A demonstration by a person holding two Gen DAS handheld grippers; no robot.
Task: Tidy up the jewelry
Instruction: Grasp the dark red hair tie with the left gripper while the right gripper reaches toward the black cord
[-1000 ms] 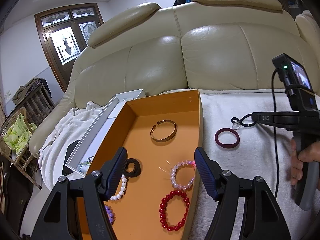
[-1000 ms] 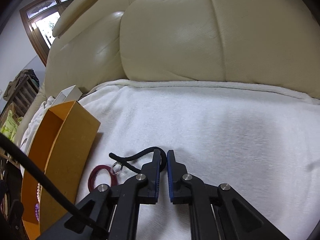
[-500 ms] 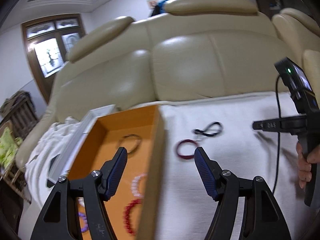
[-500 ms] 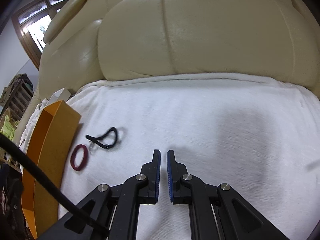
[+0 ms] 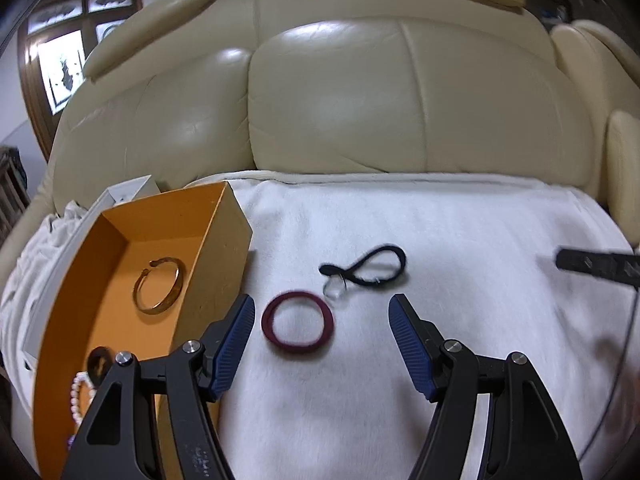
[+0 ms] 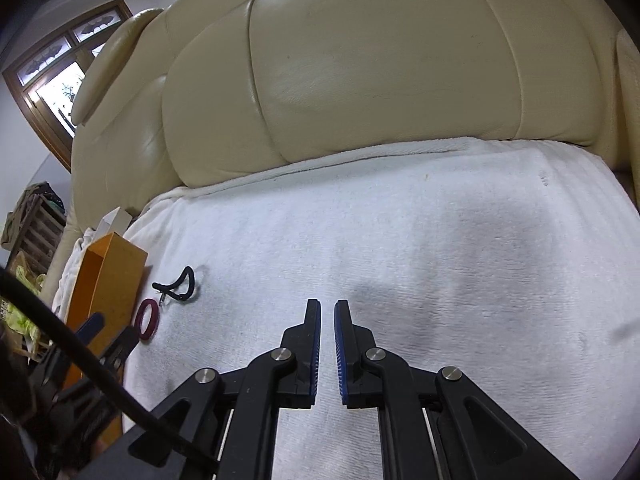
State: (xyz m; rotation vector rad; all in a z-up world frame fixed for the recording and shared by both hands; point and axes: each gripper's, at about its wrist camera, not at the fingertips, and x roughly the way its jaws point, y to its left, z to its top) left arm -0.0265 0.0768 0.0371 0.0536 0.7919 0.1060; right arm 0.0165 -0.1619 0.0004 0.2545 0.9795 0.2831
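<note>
Left tongs (image 5: 322,340) spread, empty, shifted from orange box (image 5: 216,240) to above maroon ring (image 5: 297,323) on sofa towel (image 5: 440,240). Right tongs (image 6: 327,344) clenched, empty, pulled away from black cord (image 5: 366,266). Ring likely next for box.

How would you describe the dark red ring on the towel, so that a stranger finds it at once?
Start at the white towel spread over the cream sofa seat, then find the orange box at its left. Just right of the box, outside it, lies the dark red ring, flat on the towel. Unlike the black cord loop beyond it, it is a closed, even circle.
</note>
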